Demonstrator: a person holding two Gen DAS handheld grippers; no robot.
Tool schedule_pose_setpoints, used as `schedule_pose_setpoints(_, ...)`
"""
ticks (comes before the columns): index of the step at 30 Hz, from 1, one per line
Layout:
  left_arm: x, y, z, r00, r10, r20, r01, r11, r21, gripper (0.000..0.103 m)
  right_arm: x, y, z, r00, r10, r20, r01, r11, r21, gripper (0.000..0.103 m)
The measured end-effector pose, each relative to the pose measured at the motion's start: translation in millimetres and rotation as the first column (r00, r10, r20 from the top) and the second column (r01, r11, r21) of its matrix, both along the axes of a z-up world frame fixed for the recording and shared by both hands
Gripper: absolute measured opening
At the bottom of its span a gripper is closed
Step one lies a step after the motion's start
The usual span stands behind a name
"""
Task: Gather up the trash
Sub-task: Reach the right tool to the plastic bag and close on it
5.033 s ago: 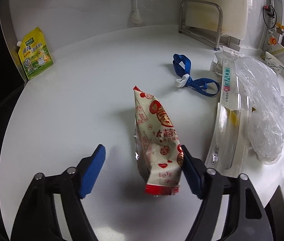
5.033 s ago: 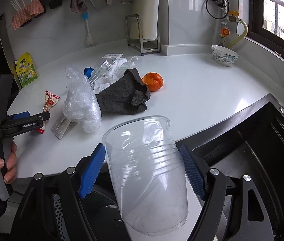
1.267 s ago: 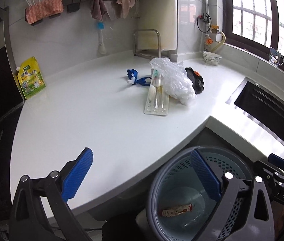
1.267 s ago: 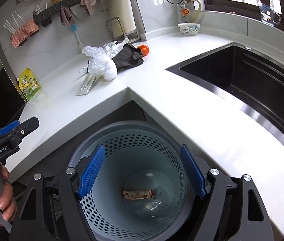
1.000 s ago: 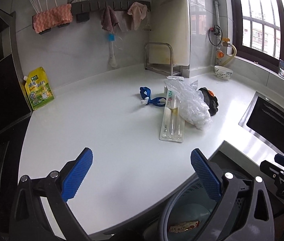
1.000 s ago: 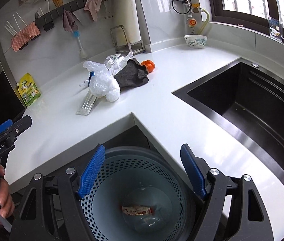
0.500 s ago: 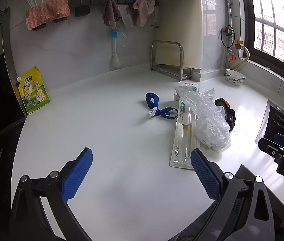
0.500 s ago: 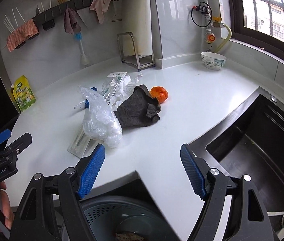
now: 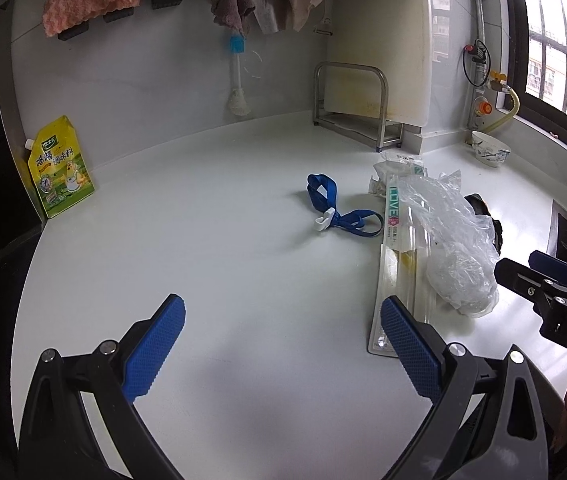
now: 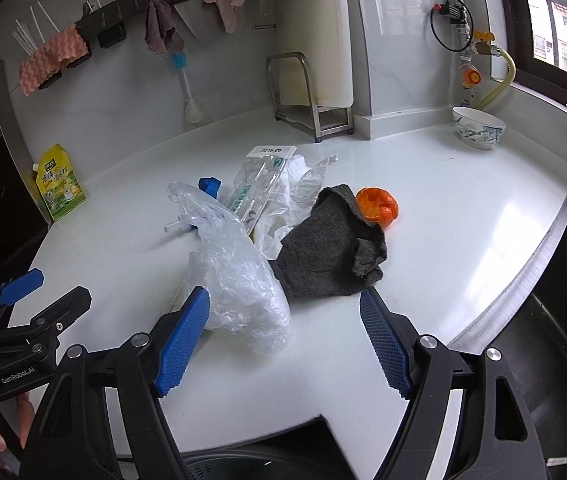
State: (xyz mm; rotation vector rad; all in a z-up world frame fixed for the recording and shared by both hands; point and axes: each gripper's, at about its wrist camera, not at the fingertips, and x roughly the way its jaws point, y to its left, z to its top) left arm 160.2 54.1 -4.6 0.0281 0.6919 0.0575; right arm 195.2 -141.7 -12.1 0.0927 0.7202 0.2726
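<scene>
My left gripper [image 9: 283, 344] is open and empty above the white counter [image 9: 211, 248]. A long clear toothbrush package [image 9: 397, 264] lies just beyond its right finger, with a crumpled clear plastic bag [image 9: 455, 248] on it. A blue strap with a white clip [image 9: 333, 212] lies farther back. My right gripper [image 10: 283, 340] is open and empty, with the plastic bag [image 10: 235, 268] right before its left finger. A dark grey cloth [image 10: 331, 252], an orange peel [image 10: 377, 204] and clear wrappers [image 10: 275, 188] lie beyond. The bin rim [image 10: 243, 466] shows at the bottom edge.
A yellow seasoning pouch [image 9: 59, 168] leans on the back wall at the left. A metal rack with a cutting board [image 9: 359, 100] stands at the back. A bowl [image 10: 477, 128] sits by the window. The dark sink [image 10: 563, 320] is at the right.
Both grippers have risen from over the bin and moved forward over the counter, staying open. The bin with the snack bag and cup has dropped out of view.
</scene>
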Motion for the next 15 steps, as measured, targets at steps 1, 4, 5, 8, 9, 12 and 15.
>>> schedule_pose_setpoints(1, 1, 3, 0, 1.0, 0.006, -0.001, -0.006, 1.0, -0.001, 0.096, 2, 5, 0, 1.0, 0.008, 0.001, -0.008, 1.0, 0.0, 0.074)
schedule_pose_setpoints(4, 3, 12, -1, 1.0, 0.018, -0.006, -0.018, 1.0, -0.013, 0.096, 7, 19, -2, 0.999, 0.034, 0.003, -0.034, 0.999, -0.005, 0.076)
schedule_pose_setpoints(5, 3, 15, -2, 1.0, 0.021, -0.008, -0.022, 1.0, -0.017, 0.096, 9, 24, -2, 0.999, 0.042, 0.002, -0.042, 0.999, -0.01, 0.077)
schedule_pose_setpoints(8, 4, 21, -4, 1.0, 0.028, -0.012, -0.028, 0.999, -0.028, 0.096, 13, 38, -4, 0.999, 0.033, 0.013, -0.032, 0.997, -0.064, 0.077)
schedule_pose_setpoints(9, 4, 22, -4, 0.999, 0.03, -0.013, -0.031, 0.999, -0.031, 0.096, 14, 41, -5, 1.0, 0.026, 0.017, -0.025, 0.996, -0.08, 0.077)
schedule_pose_setpoints(12, 5, 25, -7, 0.999, 0.033, -0.022, -0.034, 0.999, -0.041, 0.096, 22, 48, -8, 1.0, 0.02, 0.011, -0.019, 0.995, -0.102, 0.077)
schedule_pose_setpoints(15, 6, 27, -9, 0.999, 0.036, -0.029, -0.037, 0.998, -0.044, 0.096, 26, 55, -13, 1.0, 0.01, 0.019, -0.007, 0.989, -0.148, 0.077)
